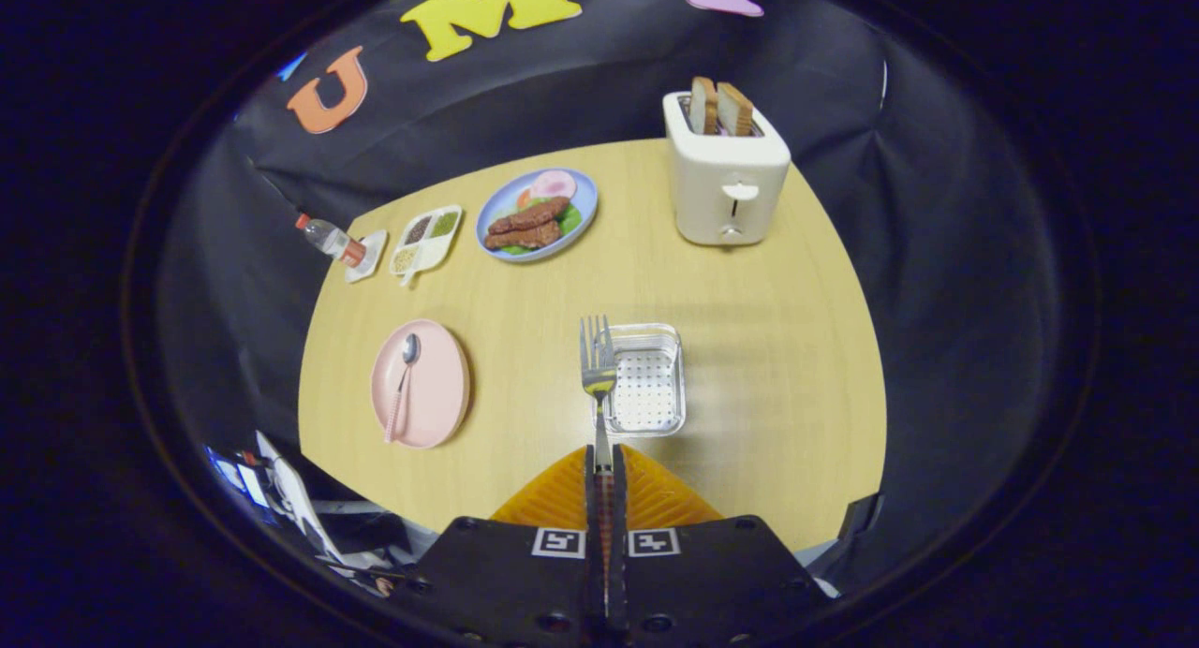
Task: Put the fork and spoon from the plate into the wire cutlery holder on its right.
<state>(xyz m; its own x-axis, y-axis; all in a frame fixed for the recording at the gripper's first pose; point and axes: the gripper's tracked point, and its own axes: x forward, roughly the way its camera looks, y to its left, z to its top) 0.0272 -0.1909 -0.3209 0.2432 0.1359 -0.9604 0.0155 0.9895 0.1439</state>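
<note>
The gripper (604, 461) clamps the fork (597, 367) over the wire cutlery holder's (656, 423) left rim; spoon (405, 376) lies on the plate (440, 395).

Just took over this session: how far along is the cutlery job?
Nothing is in the wire cutlery holder yet. In hand: the gripper is shut on the fork, both fingers pressing its handle, tines pointing ahead over the holder's left edge. The fork is already off the pink plate. Left: drop the fork into the holder, then fetch the spoon, which lies on the plate.
</note>
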